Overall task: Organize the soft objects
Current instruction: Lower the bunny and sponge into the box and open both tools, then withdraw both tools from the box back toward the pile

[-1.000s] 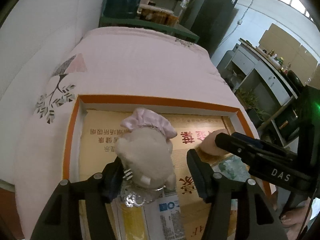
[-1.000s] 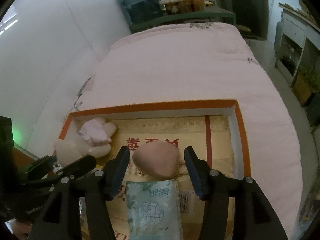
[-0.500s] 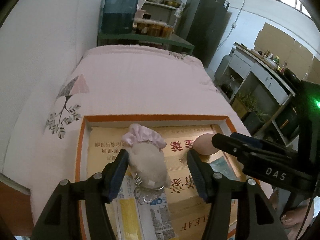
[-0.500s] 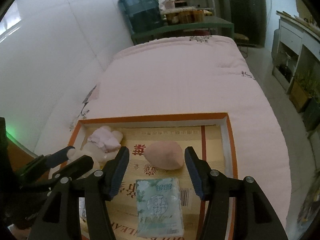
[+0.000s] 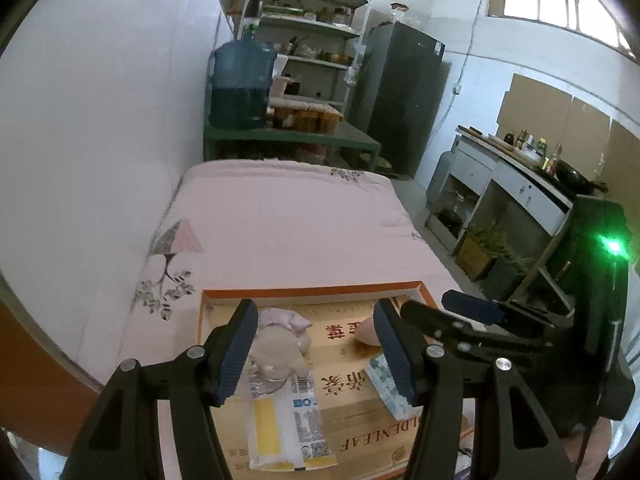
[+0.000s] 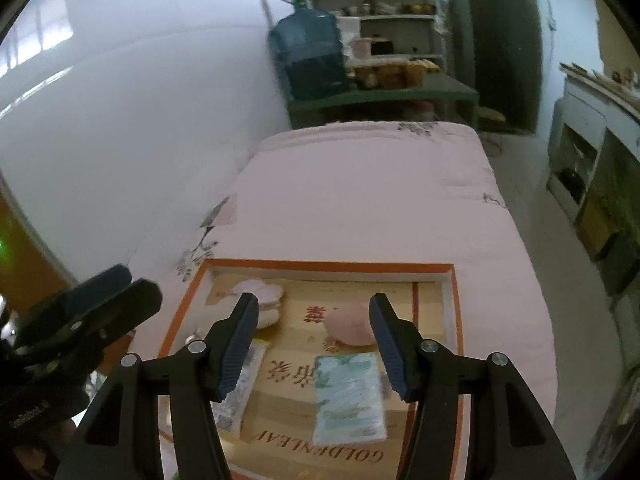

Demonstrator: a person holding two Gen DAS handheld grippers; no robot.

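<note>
An orange-rimmed cardboard tray (image 5: 312, 291) (image 6: 328, 266) lies on the pink bed. In it sit a beige plush toy with a pink cap (image 5: 280, 340) (image 6: 262, 300), a pink soft lump (image 5: 366, 330) (image 6: 348, 324), a green tissue pack (image 5: 386, 384) (image 6: 346, 396) and a yellow-and-white packet (image 5: 286, 420) (image 6: 236, 392). My left gripper (image 5: 314, 354) is open and empty, raised above the tray's near side. My right gripper (image 6: 314, 350) is open and empty, also raised above the tray.
The pink bedspread (image 5: 280, 216) stretches ahead, with a white wall (image 5: 100, 140) on the left. A green bench with a blue water jug (image 5: 240, 84) stands past the bed's far end. A counter and plant crates (image 5: 484, 248) line the right side.
Both grippers have pulled back and up from the tray. The plush toy and the pink lump, once between the fingers, now lie free and smaller in view.
</note>
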